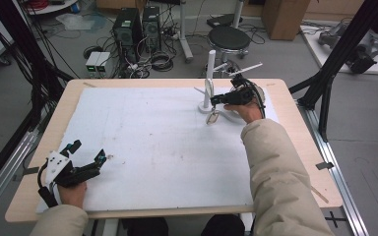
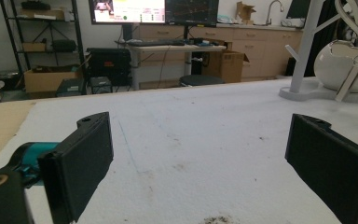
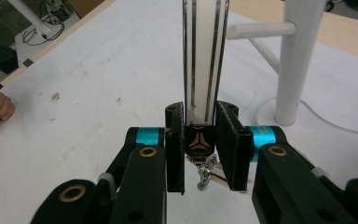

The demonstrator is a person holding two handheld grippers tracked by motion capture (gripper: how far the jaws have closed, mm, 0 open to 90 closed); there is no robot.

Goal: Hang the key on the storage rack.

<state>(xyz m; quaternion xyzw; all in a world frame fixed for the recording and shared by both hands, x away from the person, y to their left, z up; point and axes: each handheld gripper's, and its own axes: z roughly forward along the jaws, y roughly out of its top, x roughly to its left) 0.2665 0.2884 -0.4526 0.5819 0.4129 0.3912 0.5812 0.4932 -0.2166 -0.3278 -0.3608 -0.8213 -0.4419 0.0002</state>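
Note:
My right gripper (image 3: 199,140) is shut on the black logo end piece (image 3: 199,142) of a cream strap with dark lines (image 3: 204,56) that runs up out of the right gripper view. A small metal clasp (image 3: 207,175) hangs below the jaws. In the high view this gripper (image 1: 216,101) sits beside a white peg stand (image 1: 209,73) at the far right of the table, with a metal ring (image 1: 212,118) lying under it. My left gripper (image 1: 87,151) rests at the near left, open and holding nothing (image 2: 196,154).
A white mat (image 1: 157,142) covers the wooden table (image 1: 302,147). A round white vessel (image 2: 342,65) stands next to the stand's post (image 2: 307,46). Beyond the far table edge are a black stool (image 1: 229,38) and computer towers (image 1: 128,27) on the floor.

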